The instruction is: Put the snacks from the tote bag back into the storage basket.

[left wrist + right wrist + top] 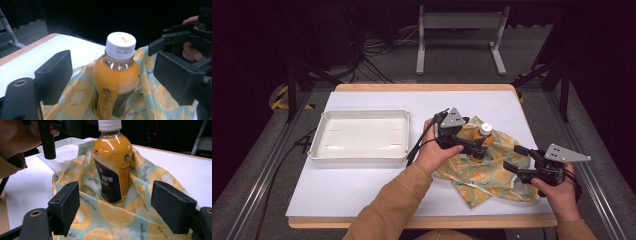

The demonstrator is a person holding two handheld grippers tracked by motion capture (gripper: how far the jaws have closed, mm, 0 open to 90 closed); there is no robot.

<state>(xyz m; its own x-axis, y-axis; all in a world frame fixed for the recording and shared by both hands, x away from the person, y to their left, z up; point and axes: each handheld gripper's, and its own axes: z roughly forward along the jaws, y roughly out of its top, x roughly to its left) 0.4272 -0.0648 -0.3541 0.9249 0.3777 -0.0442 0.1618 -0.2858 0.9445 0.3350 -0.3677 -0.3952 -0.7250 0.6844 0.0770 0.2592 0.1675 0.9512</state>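
Bottle (482, 138) stands upright, partly out of a lemon-print bag (489, 172) at the table's right in the high view, with the left gripper (472, 145) close around it and the right gripper (514, 162) at the bag's near edge; a white tray (360, 135) sits well apart to the left. In the left gripper view, spread jaws flank the bottle (117, 75) without pressing it. In the right gripper view, jaws stand wide over the bag (112, 217), pinching nothing. Judging by this, the bottle is half freed; gripping it, lifting it clear and probably moving it to the tray remain.
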